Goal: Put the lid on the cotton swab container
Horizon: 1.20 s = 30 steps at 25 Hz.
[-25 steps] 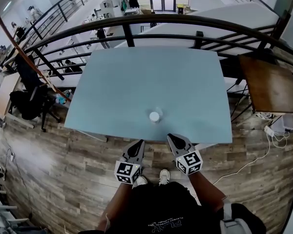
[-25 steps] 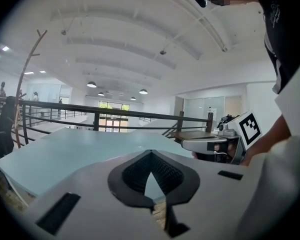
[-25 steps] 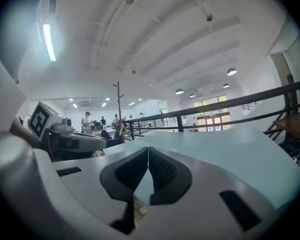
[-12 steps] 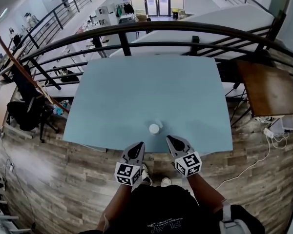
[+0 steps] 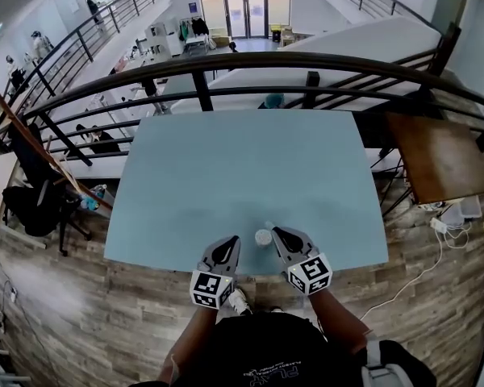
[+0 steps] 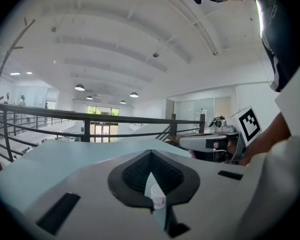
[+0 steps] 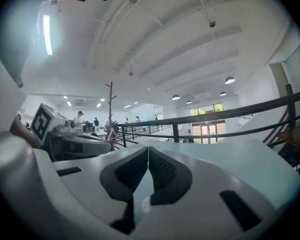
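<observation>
Holding my left tongs (image 5: 229,242) and right tongs (image 5: 280,234) clenched on nothing, I see the cotton swab container (image 5: 263,236) upright on the desk (image 5: 242,160), between their tips, nearer the right.

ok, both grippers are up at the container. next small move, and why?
Probably open both jaws: the left gripper and right gripper are shut and empty, and the cotton swab container stands on the table just ahead, between their tips. Nothing can be grasped until they part.
</observation>
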{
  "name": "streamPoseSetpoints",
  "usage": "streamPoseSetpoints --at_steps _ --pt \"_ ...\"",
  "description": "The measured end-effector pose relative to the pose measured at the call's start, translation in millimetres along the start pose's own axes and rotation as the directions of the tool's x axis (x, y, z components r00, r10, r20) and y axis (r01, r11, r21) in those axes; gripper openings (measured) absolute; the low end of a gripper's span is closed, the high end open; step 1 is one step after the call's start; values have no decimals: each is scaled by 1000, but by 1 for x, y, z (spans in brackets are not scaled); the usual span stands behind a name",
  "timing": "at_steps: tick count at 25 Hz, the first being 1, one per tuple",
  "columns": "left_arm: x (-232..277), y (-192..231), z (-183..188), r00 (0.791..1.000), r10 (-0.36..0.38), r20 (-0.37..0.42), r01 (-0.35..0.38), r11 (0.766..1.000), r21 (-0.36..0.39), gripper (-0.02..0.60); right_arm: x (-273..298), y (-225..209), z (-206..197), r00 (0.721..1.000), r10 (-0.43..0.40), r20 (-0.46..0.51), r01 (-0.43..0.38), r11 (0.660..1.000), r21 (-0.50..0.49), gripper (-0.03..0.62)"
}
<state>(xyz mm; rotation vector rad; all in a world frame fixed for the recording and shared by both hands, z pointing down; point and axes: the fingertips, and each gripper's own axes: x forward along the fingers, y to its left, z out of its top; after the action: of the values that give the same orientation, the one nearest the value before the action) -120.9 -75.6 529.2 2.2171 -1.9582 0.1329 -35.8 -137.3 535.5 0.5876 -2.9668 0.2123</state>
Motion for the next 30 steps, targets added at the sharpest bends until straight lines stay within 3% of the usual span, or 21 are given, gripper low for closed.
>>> streamPoseSetpoints --at_steps 4,8,20,30 --pt "6 25 0 1000 -29 3 29 1000 0 11 25 -1 6 1000 -30 7 30 1000 -2 20" --pt "1 44 -8 997 -68 -43 67 998 -15 11 42 3 4 997 -76 5 76 997 35 20" --pt "17 67 -9 985 -169 -21 168 985 -44 11 42 -14 4 973 -231 -17 231 972 43 20" --pt "48 53 5 980 -201 -2 201 979 -25 11 51 -41 16 978 -208 1 208 977 42 20"
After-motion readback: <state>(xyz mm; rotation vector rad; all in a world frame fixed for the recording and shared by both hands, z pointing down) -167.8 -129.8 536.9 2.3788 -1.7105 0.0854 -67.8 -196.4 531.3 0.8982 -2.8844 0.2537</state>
